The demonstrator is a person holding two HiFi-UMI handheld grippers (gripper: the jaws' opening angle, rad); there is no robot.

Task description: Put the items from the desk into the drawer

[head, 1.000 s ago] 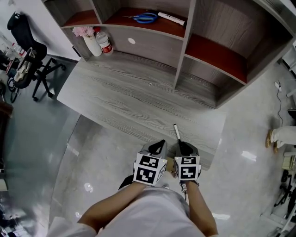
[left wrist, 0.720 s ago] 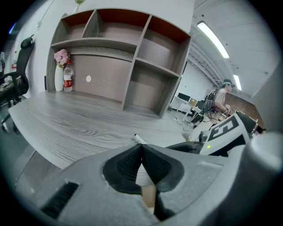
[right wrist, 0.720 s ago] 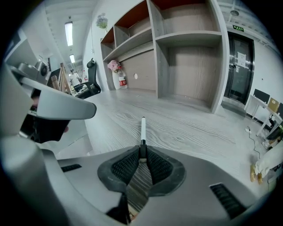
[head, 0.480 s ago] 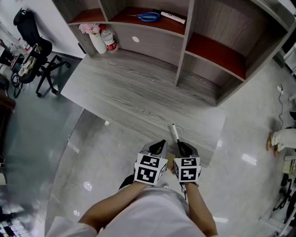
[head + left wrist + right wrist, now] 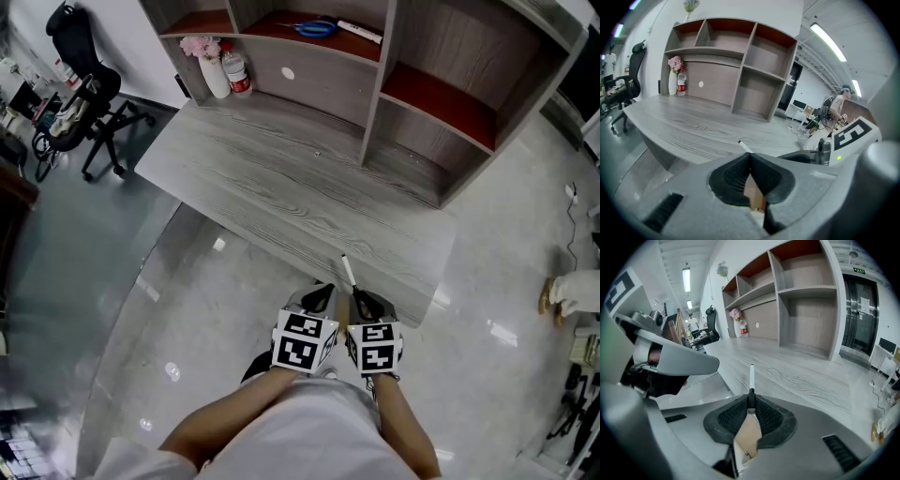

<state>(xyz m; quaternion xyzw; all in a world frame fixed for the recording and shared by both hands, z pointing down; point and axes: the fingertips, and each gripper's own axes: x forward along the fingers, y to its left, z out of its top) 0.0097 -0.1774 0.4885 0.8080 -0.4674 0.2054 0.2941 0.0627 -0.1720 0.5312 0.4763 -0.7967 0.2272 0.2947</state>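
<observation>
Standing at ten o'clock in the head view, left of the desk (image 5: 272,187), is a black chair (image 5: 86,98); at eleven o'clock, on the desk's back left corner, a vase (image 5: 214,77) of pink flowers and a bottle (image 5: 238,73) stand just beside each other; at twelve o'clock, blue scissors (image 5: 314,27) and a marker (image 5: 361,32) lie on a red shelf (image 5: 272,21); at six o'clock the two grippers sit side by side at the desk's near edge; the left gripper (image 5: 322,292) has its jaws pressed together with nothing between them; the right gripper (image 5: 361,302) is clamped on the dark end of a pen (image 5: 346,270); the pen's white part sticks out toward twelve o'clock, over the desk's near edge; whether it touches the wood I cannot tell.
</observation>
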